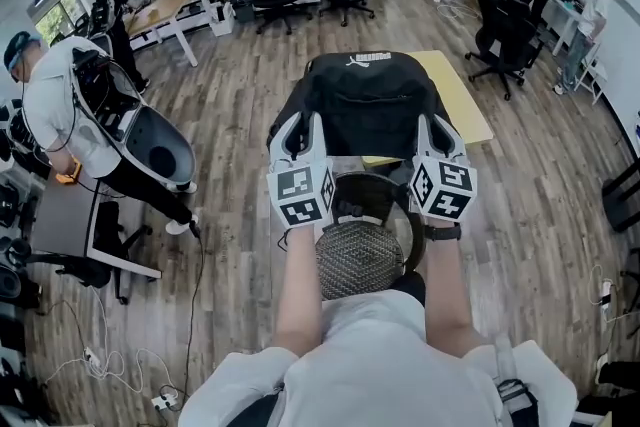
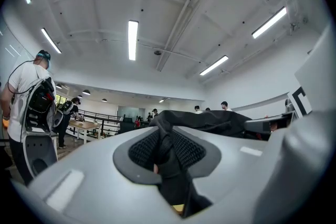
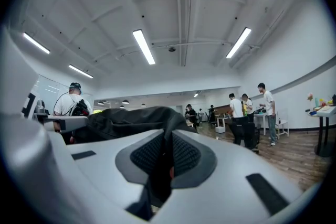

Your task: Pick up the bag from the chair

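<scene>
We are holding the black bag (image 1: 365,105) above the chair (image 1: 358,255), its long axis running across before us (both ends equally near); the left gripper (image 1: 297,127) and right gripper (image 1: 440,130) are each clamping its fabric.

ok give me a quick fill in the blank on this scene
1. The left gripper and the right gripper are each shut on the ___.
2. Its fabric is ___ in colour.
3. The chair has a back made of ___.
4. The floor is laid with planks of ___.

Missing words: bag; black; mesh; wood
</scene>
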The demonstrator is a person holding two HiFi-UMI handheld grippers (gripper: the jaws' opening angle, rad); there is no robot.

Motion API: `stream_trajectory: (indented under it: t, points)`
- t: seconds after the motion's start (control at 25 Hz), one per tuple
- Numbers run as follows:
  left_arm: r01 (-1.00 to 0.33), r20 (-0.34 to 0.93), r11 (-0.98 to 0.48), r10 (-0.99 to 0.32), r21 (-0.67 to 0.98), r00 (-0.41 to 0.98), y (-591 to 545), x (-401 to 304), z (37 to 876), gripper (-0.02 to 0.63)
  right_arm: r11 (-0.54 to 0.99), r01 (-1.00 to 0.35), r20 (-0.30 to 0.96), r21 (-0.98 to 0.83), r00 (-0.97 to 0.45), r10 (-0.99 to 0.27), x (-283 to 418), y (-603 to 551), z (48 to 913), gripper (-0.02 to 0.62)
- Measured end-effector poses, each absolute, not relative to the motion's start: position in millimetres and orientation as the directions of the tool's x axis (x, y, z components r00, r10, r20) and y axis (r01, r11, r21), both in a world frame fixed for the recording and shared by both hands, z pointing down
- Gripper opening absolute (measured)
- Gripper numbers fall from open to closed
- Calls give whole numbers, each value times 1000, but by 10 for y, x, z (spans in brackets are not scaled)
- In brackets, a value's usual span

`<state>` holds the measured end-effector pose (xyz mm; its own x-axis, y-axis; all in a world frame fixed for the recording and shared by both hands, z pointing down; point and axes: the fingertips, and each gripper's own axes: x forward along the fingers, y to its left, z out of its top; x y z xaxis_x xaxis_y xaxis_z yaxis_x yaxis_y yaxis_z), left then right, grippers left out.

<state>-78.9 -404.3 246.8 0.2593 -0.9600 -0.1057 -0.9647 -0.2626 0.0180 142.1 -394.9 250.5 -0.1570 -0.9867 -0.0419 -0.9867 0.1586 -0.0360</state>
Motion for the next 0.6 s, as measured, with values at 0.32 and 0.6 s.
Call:
stream_trajectory:
  t: [0.32,0.6]
  points:
    - [-967,-106,-255,-962,13,252,-4007,-786,2447,84,156,-988,-43,-16,-155,-987,1413,-3908,2483,44]
    - [-964,-104,-266,-959,9,264,-3954,-772,2480,84,142,-990,-46,-12,-142,-989,1417,-3843,2527,44]
